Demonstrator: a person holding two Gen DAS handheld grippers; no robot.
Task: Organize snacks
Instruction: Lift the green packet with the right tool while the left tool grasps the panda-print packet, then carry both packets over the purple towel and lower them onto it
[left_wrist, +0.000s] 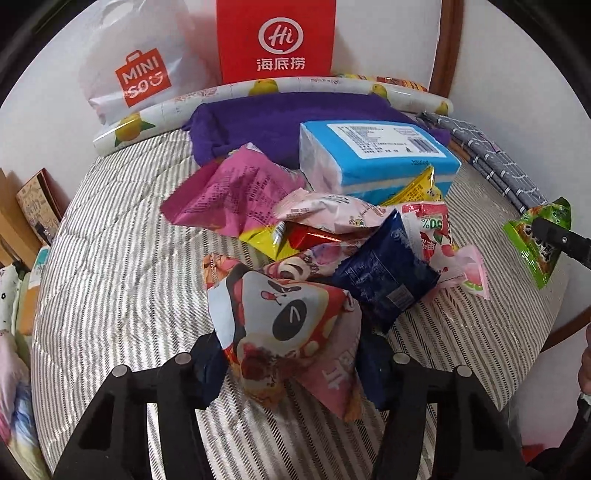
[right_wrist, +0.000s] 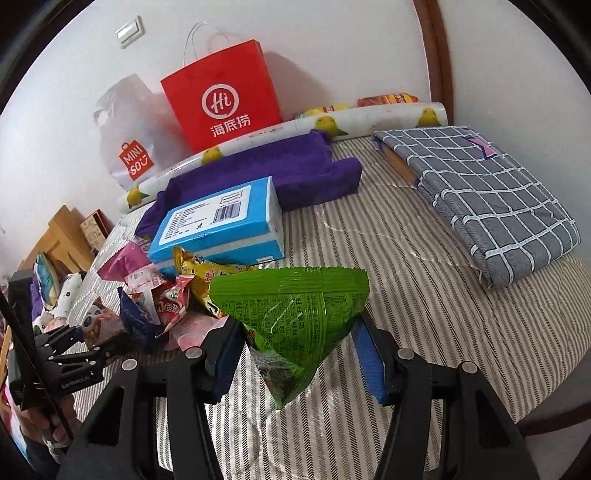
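Nearest the left wrist camera, the left gripper is closed on a pink panda bag, its two dark fingers pressing the crumpled packet from both sides. The packet sits at the near edge of a snack pile on a striped bed.

Nearest the right wrist camera, the right gripper clamps a green bag between blue-padded fingers. The green bag is lifted clear of the bed, its printed back facing the camera and its lower corner hanging down between the fingers. In the left view the same bag shows at the far right, apart from the pile.

Just beyond the panda bag lie a navy bag, a red-and-white bag, a pale pink bag, a yellow bag and a magenta bag, overlapping one another.

Behind the pile rests a blue tissue pack, partly on a purple cloth. To the right lies a folded grey checked cloth.

Farthest back, a lemon-print roll lies along the wall, with a red paper bag and a white plastic bag standing behind it.
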